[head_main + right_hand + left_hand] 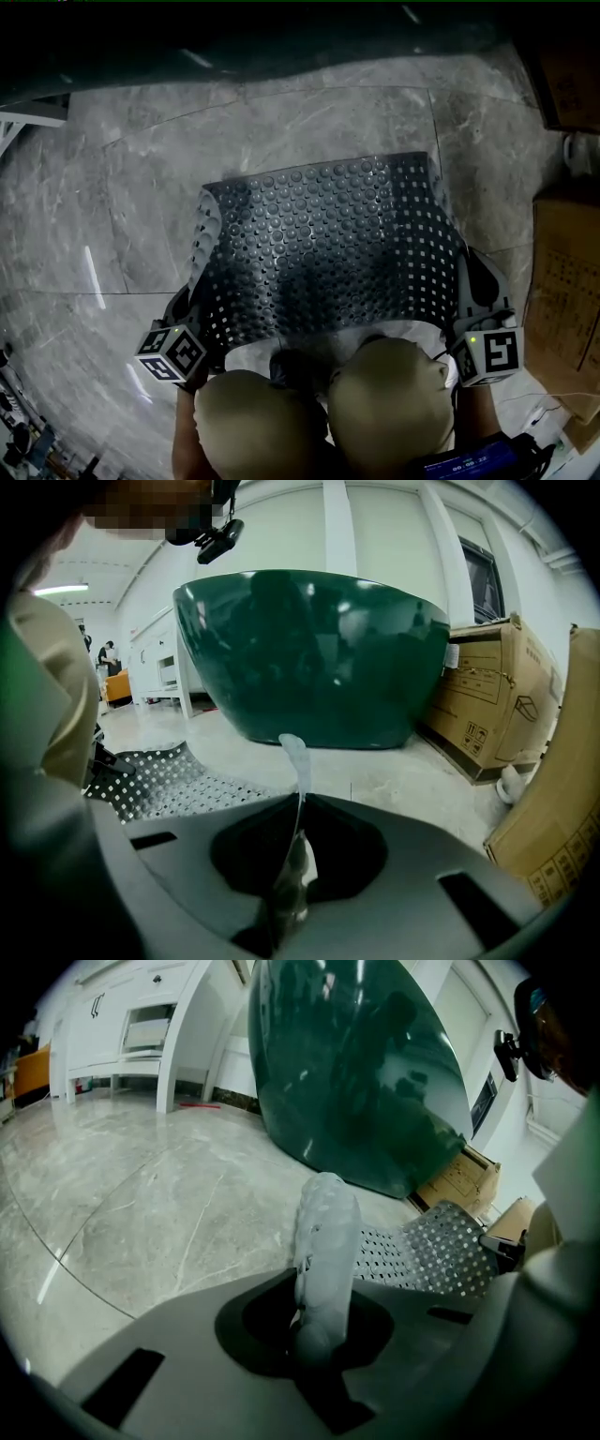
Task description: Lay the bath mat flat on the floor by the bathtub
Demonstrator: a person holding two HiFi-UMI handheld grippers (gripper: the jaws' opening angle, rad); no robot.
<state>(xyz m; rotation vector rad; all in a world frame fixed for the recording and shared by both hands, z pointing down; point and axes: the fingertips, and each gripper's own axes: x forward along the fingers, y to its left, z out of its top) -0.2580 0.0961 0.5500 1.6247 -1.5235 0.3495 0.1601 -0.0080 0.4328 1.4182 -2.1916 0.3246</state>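
Already the dark grey rubber bath mat (328,253), studded and punched with small holes, is unrolled to its full spread on the grey marble floor (112,187) in front of the dark green glossy bathtub (234,37). Its far edge points toward the bathtub and lies near it without touching. The left claw (192,314) is clamped on a thick curled fold of the corner farthest from the bathtub on that side. The right claw (473,300) is closed on a thin strip of the opposite near corner. Both gripper views show mat material pinched between the jaws.

The half of the mat nearer the bathtub looks to be resting on the floor. The 2 held corners ride up off it, and the left edge curls upward. Brown cardboard boxes (567,281) stand to the right of the bathtub, clear of the mat.

In my judgement the task is mostly done: the mat is open and in place. What remains is to lower the 2 raised corners, let go, and check that the curled left edge settles flat.
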